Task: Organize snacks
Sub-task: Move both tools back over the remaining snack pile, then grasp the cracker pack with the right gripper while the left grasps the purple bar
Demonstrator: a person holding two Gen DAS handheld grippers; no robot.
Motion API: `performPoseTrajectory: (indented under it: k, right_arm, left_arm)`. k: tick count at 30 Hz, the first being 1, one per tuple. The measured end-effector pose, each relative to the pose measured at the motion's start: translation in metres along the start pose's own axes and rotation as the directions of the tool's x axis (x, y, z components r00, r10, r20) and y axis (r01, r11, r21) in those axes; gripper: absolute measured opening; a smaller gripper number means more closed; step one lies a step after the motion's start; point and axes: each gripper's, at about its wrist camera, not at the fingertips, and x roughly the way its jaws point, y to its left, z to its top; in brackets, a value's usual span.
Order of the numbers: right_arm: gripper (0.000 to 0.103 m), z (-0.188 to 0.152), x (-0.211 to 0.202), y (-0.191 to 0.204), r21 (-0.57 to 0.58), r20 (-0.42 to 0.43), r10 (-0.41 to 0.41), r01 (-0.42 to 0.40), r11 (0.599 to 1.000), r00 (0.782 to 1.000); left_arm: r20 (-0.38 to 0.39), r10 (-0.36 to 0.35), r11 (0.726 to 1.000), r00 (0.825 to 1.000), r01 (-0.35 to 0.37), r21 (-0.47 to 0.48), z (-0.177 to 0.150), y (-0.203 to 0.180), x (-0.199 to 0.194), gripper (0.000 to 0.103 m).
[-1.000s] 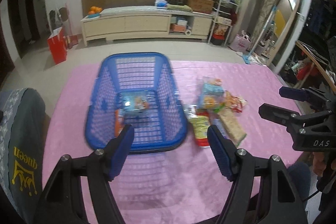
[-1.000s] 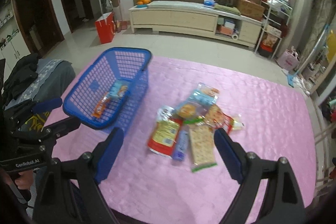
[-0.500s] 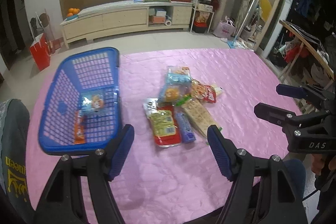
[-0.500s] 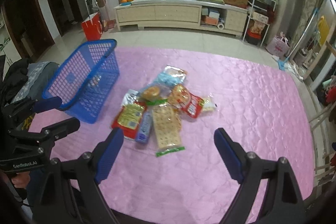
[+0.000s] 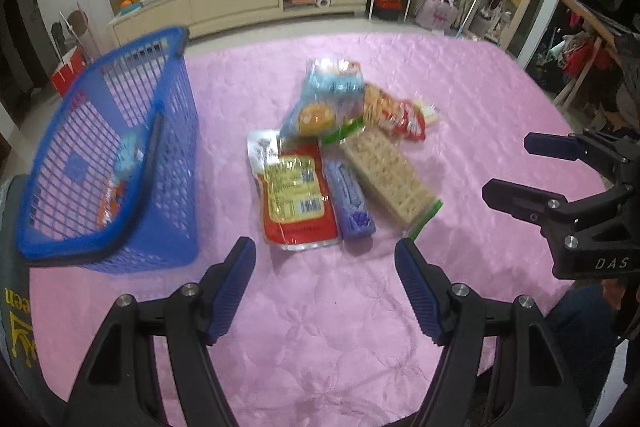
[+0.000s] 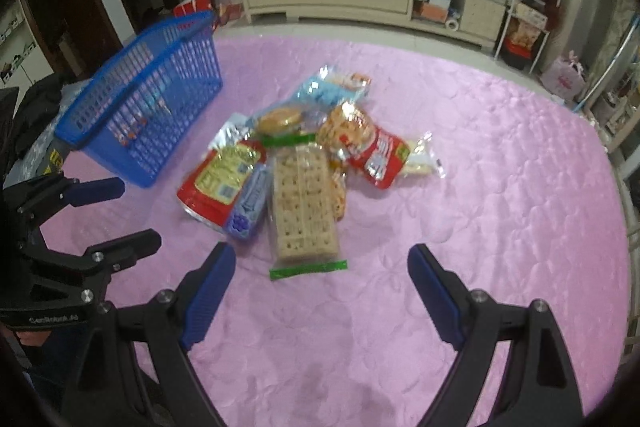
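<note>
Snack packets heaped beside a blue plastic mesh basket (image 5: 120, 163)
Both the left gripper (image 5: 325, 267) and right gripper (image 6: 320, 271) hover with jaws apart, empty, over the pink quilted tablecloth (image 6: 500, 167); clear cracker packet (image 6: 302, 203) lies nearest.

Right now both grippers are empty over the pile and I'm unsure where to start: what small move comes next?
Probably lower the open right gripper onto the cracker pack. It lies on top at the pile's near edge, just ahead of that gripper, and nothing covers it. The basket already holds a couple of snacks.
</note>
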Motion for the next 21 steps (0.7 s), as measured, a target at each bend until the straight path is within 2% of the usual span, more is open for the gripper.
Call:
performPoseTrajectory:
  k: [4, 9, 16, 21]
  right_arm:
    - [0.091, 0.000, 0.027, -0.001, -0.027, -0.053, 0.017, -0.019, 0.999, 0.998]
    - [0.091, 0.004, 0.056, 0.000, -0.048, -0.092, 0.043, -0.048, 0.998, 0.995]
    - [0.091, 0.014, 0.096, 0.007, -0.083, -0.142, 0.060, -0.073, 0.994, 0.988]
    - [0.089, 0.019, 0.105, 0.011, -0.106, -0.123, 0.050, -0.063, 0.992, 0.991]
  left_arm:
    - [-0.031, -0.013, 1.000, 0.999, 0.012, -0.023, -0.006, 0.000, 0.020, 0.070]
    - [-0.049, 0.016, 1.000, 0.999, -0.017, -0.002, -0.012, 0.001, 0.044, 0.070]
    - [-0.085, 0.003, 0.998, 0.996, -0.008, -0.055, -0.015, 0.017, 0.063, 0.070]
    - [-0.089, 0.017, 0.999, 0.996, -0.021, -0.046, -0.011, 0.023, 0.068, 0.070]
